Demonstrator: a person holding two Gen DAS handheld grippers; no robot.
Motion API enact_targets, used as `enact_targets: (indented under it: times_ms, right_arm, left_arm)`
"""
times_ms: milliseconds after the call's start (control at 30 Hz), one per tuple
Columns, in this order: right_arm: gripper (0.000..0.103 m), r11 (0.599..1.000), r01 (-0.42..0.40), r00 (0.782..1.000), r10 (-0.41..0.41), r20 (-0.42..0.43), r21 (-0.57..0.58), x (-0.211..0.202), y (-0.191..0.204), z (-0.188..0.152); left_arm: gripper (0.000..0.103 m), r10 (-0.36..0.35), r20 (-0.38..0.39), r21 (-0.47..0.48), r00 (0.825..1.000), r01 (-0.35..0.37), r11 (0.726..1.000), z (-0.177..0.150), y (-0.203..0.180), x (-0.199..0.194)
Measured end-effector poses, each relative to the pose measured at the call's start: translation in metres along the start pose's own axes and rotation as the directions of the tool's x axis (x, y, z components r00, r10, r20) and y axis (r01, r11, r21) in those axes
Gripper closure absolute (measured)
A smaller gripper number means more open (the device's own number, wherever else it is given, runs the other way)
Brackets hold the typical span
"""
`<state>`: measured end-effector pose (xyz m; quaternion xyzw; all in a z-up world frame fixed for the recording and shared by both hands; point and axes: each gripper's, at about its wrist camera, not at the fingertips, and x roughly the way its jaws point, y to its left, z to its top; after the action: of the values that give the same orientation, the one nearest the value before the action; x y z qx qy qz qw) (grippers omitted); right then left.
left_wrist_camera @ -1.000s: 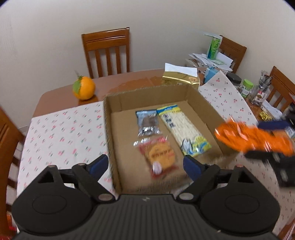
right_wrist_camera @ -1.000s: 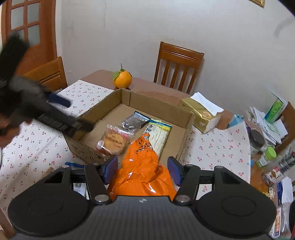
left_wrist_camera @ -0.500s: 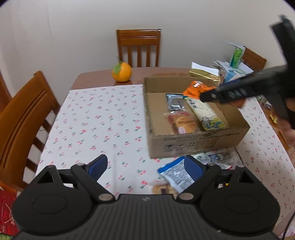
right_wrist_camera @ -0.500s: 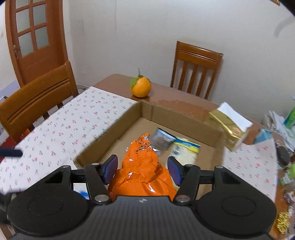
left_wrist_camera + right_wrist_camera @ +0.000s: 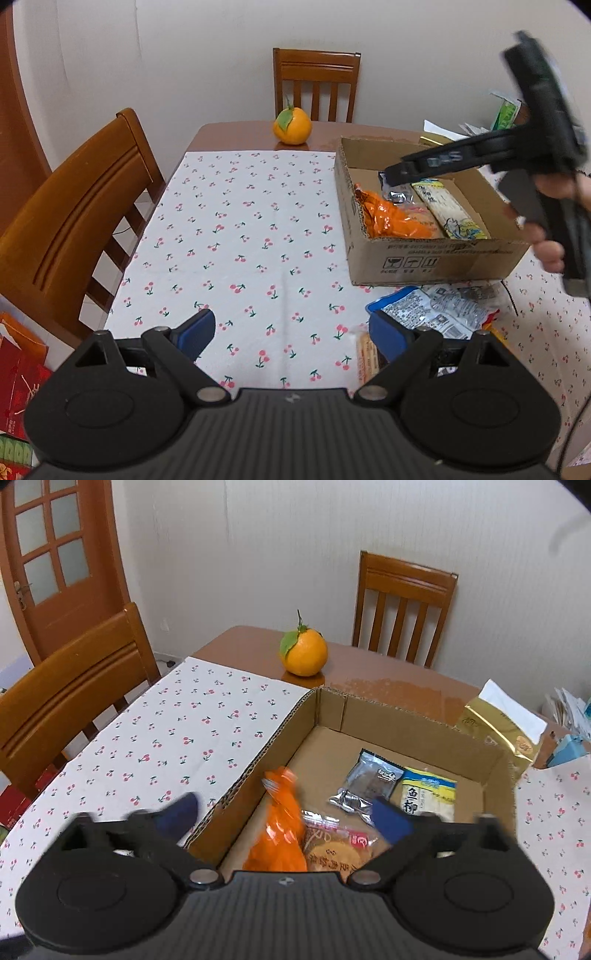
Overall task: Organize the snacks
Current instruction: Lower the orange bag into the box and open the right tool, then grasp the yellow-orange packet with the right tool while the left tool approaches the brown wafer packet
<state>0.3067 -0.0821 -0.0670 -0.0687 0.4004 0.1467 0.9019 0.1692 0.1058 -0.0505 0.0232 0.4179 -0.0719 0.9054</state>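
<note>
A cardboard box (image 5: pixel 436 262) (image 5: pixel 295 720) sits on the cherry-print cloth. Inside lie an orange packet (image 5: pixel 391 219) (image 5: pixel 280 827), a round biscuit pack (image 5: pixel 332 853), a silver-grey pack (image 5: pixel 369 779) and a yellow-blue strip pack (image 5: pixel 447 206) (image 5: pixel 428 794). My right gripper (image 5: pixel 284 812) is open above the box's near left corner, with the orange packet loose below it; it also shows in the left wrist view (image 5: pixel 480 155). My left gripper (image 5: pixel 291 332) is open and empty over the cloth. Loose blue-silver packets (image 5: pixel 428 306) lie in front of the box by its right finger.
An orange fruit (image 5: pixel 291 127) (image 5: pixel 303 653) sits on the bare wood at the far edge. Wooden chairs (image 5: pixel 70 221) (image 5: pixel 316 85) stand at the left and far side. A gold tissue pack (image 5: pixel 502 723) and papers lie right of the box.
My right gripper opened and let the orange packet fall into the box's left side. My left gripper pulled back and left, away from the box.
</note>
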Motion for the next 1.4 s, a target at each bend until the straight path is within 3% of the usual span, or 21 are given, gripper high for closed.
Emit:
enact_targets:
  times_ms: [300,533,667,900,1133,1400]
  right_arm:
    - [0.0,0.999,0.049,0.999,-0.049,-0.015,0.015,-0.048,-0.009,-0.039]
    - [0.0,0.997,0.048,0.996,-0.044,-0.082,0.059,-0.072,-0.02,-0.096]
    - [0.0,0.993,0.097,0.988,-0.089,-0.128,0.06,-0.079,-0.022,-0.128]
    - [0.0,0.999,-0.003,0.98,0.012,-0.199,0.043,-0.08,-0.015,-0.168]
    - [0.0,0.998,-0.02,0.975,0.005,-0.222,-0.067,-0.058,0.004,-0.183]
    - [0.022,0.993,-0.04,0.968,0.012,-0.249,-0.108,-0.048,0.005,-0.188]
  left_arm:
    - [0.012,-0.057,0.005,0.09,0.998,0.057,0.994,-0.004,-0.02,0.006]
    - [0.012,-0.107,-0.015,0.123,0.994,0.108,0.987,-0.008,-0.036,0.011]
    - [0.012,-0.128,-0.021,0.148,0.992,0.129,0.981,-0.013,-0.044,0.013]
    - [0.012,-0.163,-0.062,0.168,0.985,0.172,0.971,-0.021,-0.056,0.02]
    - [0.012,-0.173,-0.103,0.154,0.98,0.187,0.97,-0.03,-0.059,0.026]
    - [0.012,-0.164,-0.152,0.167,0.975,0.189,0.968,-0.039,-0.065,0.037]
